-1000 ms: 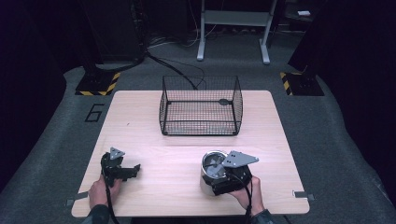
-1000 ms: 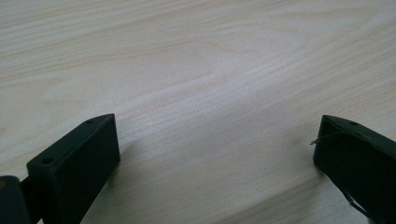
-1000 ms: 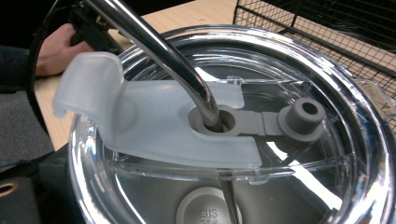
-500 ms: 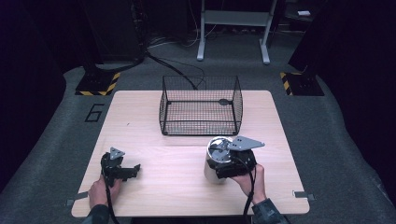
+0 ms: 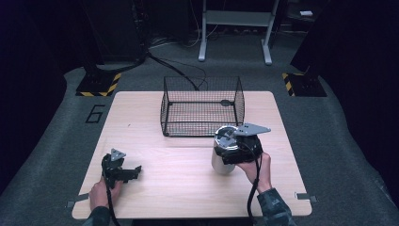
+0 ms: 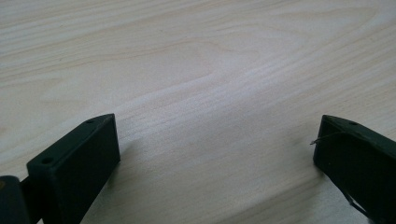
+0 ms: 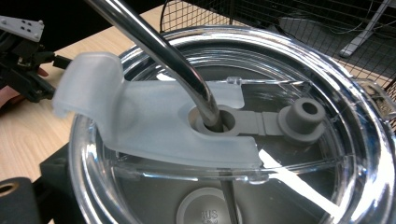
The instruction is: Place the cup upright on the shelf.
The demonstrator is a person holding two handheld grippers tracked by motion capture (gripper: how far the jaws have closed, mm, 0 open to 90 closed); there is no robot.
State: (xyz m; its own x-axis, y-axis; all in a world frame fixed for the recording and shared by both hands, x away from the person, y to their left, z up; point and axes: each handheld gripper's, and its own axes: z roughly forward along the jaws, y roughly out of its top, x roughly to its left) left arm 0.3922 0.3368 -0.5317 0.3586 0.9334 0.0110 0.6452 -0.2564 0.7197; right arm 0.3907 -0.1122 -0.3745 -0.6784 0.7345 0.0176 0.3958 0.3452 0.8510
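High view: wood table, wire basket at far mid. Steel tumbler upright just in front of basket, clamped by right gripper. Left gripper near-left, jaws spread wide, empty.

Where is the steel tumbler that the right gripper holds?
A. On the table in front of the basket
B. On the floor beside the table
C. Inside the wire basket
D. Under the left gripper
A: in the high view the tumbler stands on the table just in front of the wire basket, with the right gripper on it.
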